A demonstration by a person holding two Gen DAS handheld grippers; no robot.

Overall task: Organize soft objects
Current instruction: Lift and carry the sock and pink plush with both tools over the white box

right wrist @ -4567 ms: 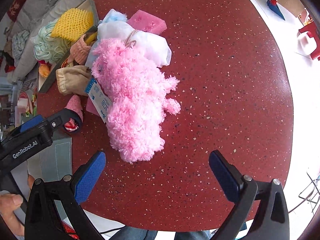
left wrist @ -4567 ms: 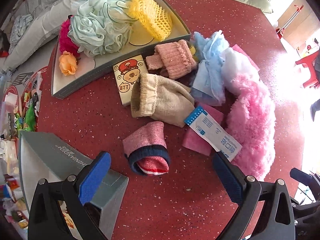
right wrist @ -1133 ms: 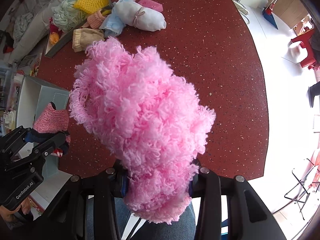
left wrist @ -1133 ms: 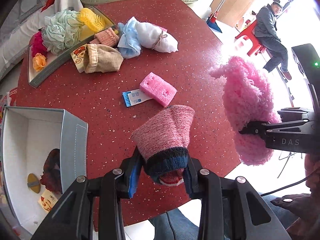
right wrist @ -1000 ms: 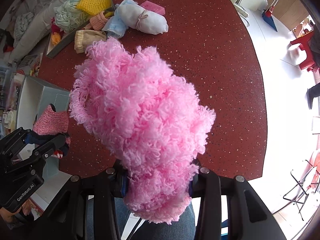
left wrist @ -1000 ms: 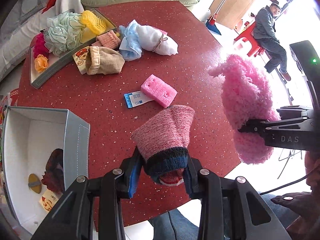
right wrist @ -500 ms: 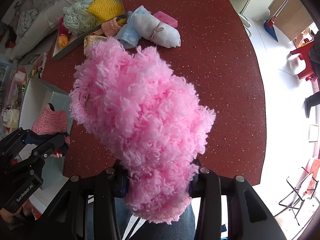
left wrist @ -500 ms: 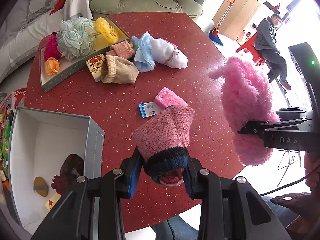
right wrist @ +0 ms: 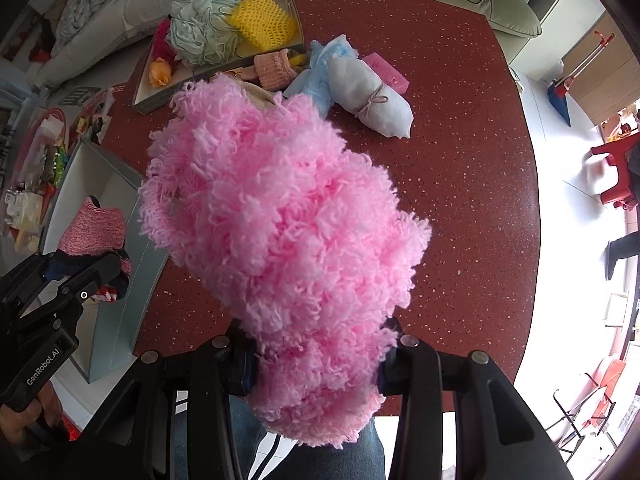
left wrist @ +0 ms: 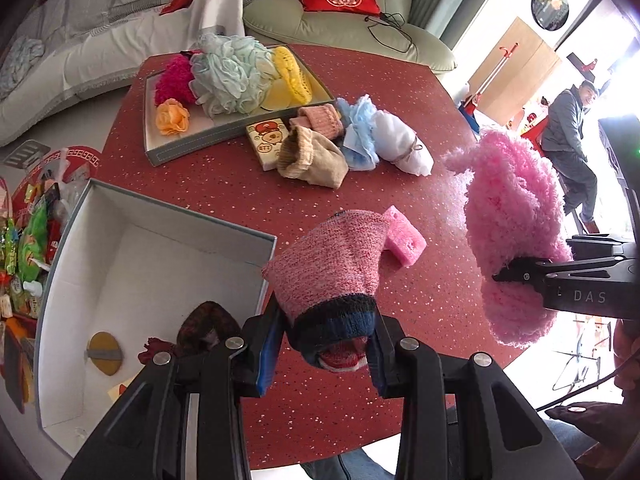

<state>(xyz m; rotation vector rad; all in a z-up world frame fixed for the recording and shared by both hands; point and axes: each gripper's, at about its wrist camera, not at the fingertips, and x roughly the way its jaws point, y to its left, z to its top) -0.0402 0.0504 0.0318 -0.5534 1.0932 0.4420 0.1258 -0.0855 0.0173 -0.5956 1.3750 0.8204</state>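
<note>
My left gripper is shut on a pink knit sock with a navy cuff, held above the near edge of the red round table. It also shows in the right wrist view, beside the open grey box. My right gripper is shut on a fluffy pink plush piece, held in the air over the table; it shows at the right in the left wrist view.
The grey box holds a dark red item and a yellow oval. A tray with bath puffs stands at the back. A beige sock, white bundle and pink sponge lie on the table.
Both grippers took hold of their items and lifted them off the table. Over the last second the left gripper has drawn back and leftward, so the grey box shows more.
</note>
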